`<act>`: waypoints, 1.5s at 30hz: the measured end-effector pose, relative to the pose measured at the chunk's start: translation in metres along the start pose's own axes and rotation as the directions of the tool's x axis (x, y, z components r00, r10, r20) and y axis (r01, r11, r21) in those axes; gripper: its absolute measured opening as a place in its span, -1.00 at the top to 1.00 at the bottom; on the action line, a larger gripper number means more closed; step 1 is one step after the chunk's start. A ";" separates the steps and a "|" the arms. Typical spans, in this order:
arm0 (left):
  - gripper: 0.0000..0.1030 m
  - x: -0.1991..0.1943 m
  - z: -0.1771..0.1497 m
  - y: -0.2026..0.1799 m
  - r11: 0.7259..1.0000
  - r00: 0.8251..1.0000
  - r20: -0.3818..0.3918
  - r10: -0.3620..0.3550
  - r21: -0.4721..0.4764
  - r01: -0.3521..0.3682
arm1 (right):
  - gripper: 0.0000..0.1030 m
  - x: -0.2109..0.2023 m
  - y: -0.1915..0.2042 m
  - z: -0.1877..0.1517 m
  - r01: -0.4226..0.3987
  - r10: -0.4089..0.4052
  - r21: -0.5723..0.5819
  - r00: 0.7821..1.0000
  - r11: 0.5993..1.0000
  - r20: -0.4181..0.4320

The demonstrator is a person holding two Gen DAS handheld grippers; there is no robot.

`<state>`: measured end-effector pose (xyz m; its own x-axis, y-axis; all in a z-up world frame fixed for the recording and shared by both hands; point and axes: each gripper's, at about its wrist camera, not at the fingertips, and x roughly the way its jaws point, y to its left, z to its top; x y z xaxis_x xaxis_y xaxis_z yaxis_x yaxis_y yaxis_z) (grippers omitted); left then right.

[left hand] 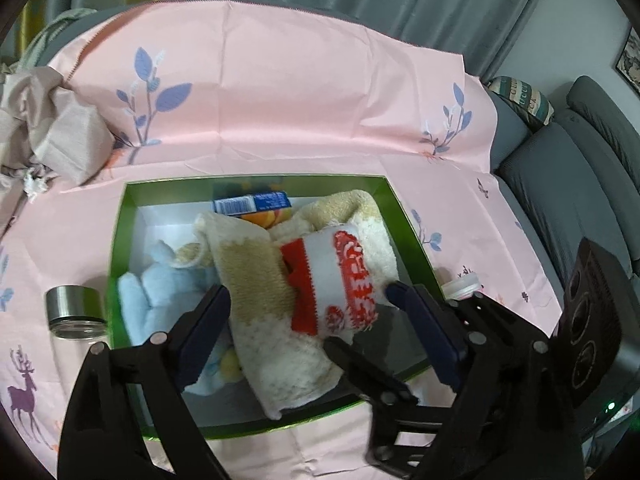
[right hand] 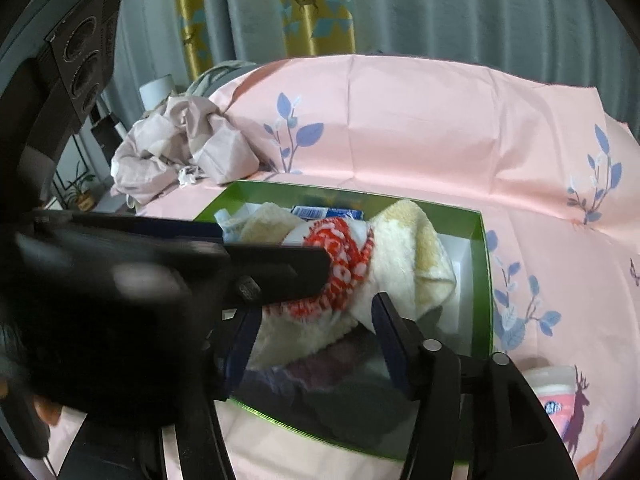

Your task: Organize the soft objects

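My left tongs point(left hand: 308, 304) sit nearest the lens, spread wide over the green box point(left hand: 120, 240), with the towel point(left hand: 256, 288) and the red-and-white sock point(left hand: 340, 280) lying between the pads, loose in the box. At far left a jar point(left hand: 76, 312) stands on the pink cloth point(left hand: 300, 92) just beside the box. Inside, a blue plush point(left hand: 156, 284) lies left of the towel and a small carton point(left hand: 252, 202) sits against the far wall. My right tongs point(right hand: 316, 312) stand partly open above the box's near end, the towel's edge between the pads, untouched as far as I can see. A crumpled sheet point(right hand: 180, 140) lies beyond on the left.
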<state>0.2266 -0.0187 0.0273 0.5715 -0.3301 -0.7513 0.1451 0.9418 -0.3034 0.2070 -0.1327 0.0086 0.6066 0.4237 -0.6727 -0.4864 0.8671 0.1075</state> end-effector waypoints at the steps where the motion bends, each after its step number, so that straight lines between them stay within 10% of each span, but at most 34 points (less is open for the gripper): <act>1: -0.85 -0.004 -0.001 0.000 1.000 1.000 0.006 0.008 0.005 -0.008 | -0.14 -0.002 -0.001 -0.001 0.000 0.000 0.005 1.000 1.000 -0.003; 22: -0.98 -0.068 -0.051 0.011 0.981 0.979 0.058 0.196 -0.006 -0.196 | -0.80 -0.067 0.003 -0.014 0.211 -0.212 0.071 0.977 0.975 0.010; 45: -0.98 -0.102 -0.073 0.028 0.967 0.973 -0.021 0.228 -0.113 -0.229 | -0.81 -0.084 0.025 0.000 0.252 -0.246 0.138 0.968 0.958 -0.056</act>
<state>0.1131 0.0366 0.0526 0.5727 -0.1080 -0.8126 -0.0817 0.9788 -0.1877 0.1438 -0.1472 0.0677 0.6714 0.1820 -0.7184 -0.2267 0.9733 0.0346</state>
